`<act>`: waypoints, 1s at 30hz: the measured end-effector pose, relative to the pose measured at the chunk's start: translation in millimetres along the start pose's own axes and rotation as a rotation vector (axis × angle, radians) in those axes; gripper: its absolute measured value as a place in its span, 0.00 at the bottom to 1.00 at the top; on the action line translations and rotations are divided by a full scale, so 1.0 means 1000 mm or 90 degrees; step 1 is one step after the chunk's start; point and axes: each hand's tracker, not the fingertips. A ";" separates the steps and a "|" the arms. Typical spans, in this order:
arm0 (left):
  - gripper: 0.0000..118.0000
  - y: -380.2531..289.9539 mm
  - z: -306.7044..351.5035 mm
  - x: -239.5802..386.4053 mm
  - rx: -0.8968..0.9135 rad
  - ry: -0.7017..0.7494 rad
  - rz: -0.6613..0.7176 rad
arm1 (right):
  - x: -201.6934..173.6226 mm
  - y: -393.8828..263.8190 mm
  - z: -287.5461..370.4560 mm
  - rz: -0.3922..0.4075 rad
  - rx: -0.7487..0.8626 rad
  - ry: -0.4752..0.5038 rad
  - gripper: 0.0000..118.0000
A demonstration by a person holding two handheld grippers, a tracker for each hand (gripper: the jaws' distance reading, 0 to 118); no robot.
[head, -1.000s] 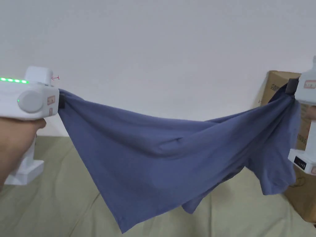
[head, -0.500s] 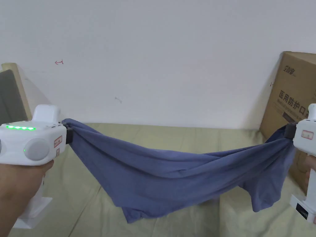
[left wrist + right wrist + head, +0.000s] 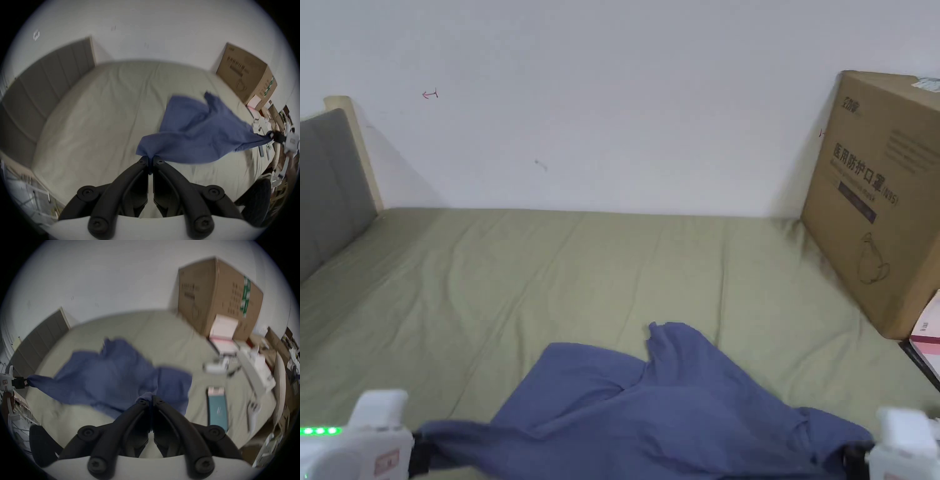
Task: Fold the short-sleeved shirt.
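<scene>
The blue short-sleeved shirt (image 3: 675,406) lies spread over the near part of the green bed (image 3: 550,281), its far edge rumpled. My left gripper (image 3: 422,456) at the bottom left is shut on one corner of the shirt (image 3: 194,129); its black jaws pinch a bunched fold at the left gripper (image 3: 151,160). At the bottom right my right gripper (image 3: 853,459) is shut on the opposite corner, with cloth of the shirt (image 3: 113,378) pressed between the jaws at the right gripper (image 3: 151,400). The cloth stretches between both grippers.
A large cardboard box (image 3: 875,200) stands on the bed at the right against the white wall. A grey headboard (image 3: 328,181) bounds the left side. Small boxes and clutter (image 3: 227,340) lie at the right edge. Bare sheet stretches beyond the shirt.
Both grippers have come down from chest height to just above the bed, and the hanging shirt now rests on the sheet. The head camera has tilted down.
</scene>
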 end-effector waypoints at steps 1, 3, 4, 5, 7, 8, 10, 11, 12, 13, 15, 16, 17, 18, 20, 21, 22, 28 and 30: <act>0.03 -0.012 -0.009 -0.002 -0.024 0.004 0.015 | 0.000 -0.018 -0.010 -0.004 -0.029 -0.008 0.02; 0.03 -0.024 -0.015 0.002 -0.047 0.015 0.014 | 0.004 -0.035 -0.023 -0.022 -0.053 -0.011 0.02; 0.03 -0.025 -0.013 0.005 -0.034 0.015 0.015 | 0.005 -0.035 -0.024 -0.026 -0.047 -0.014 0.02; 0.04 -0.026 -0.009 0.006 -0.029 0.018 0.020 | 0.006 -0.035 -0.023 -0.033 -0.042 -0.017 0.05; 0.26 -0.019 0.012 0.010 0.014 0.035 0.048 | 0.008 -0.025 -0.009 -0.036 -0.024 -0.018 0.57; 0.37 -0.018 0.025 0.015 0.047 0.049 0.049 | 0.007 -0.019 0.001 -0.033 -0.011 -0.014 0.85; 0.48 -0.017 0.059 0.033 0.138 0.082 0.038 | -0.003 -0.007 0.036 -0.021 0.066 -0.005 0.97; 0.49 -0.011 0.069 0.035 0.181 0.084 0.039 | -0.010 0.000 0.053 -0.007 0.111 0.004 0.97; 0.51 -0.010 0.085 0.044 0.237 0.081 0.044 | -0.020 0.007 0.071 0.010 0.148 0.013 0.97; 0.53 -0.009 0.100 0.053 0.283 0.062 0.044 | -0.031 0.011 0.090 0.018 0.190 0.019 0.97; 0.53 -0.010 0.124 0.066 0.390 0.030 0.026 | -0.050 0.015 0.125 0.029 0.315 0.036 0.97; 0.54 -0.012 0.136 0.075 0.444 0.028 0.008 | -0.058 0.015 0.140 0.029 0.378 0.036 0.97; 0.54 -0.014 0.146 0.085 0.488 0.038 -0.020 | -0.067 0.013 0.155 0.036 0.433 0.046 0.97; 0.54 -0.017 0.153 0.094 0.526 0.050 -0.049 | -0.073 0.012 0.164 0.044 0.471 0.049 0.96; 0.52 -0.019 0.154 0.099 0.564 0.060 -0.106 | -0.082 0.009 0.176 0.052 0.524 0.037 0.96; 0.52 -0.020 0.159 0.104 0.563 0.049 -0.122 | -0.085 0.008 0.180 0.053 0.534 0.040 0.96; 0.51 -0.022 0.163 0.107 0.561 0.034 -0.126 | -0.087 0.007 0.183 0.053 0.529 0.050 0.95; 0.00 -0.015 0.152 0.099 0.512 0.010 -0.123 | -0.097 0.009 0.182 0.066 0.514 0.032 0.04; 0.01 -0.005 0.144 0.085 0.473 0.026 -0.111 | -0.095 0.011 0.176 0.060 0.492 0.061 0.04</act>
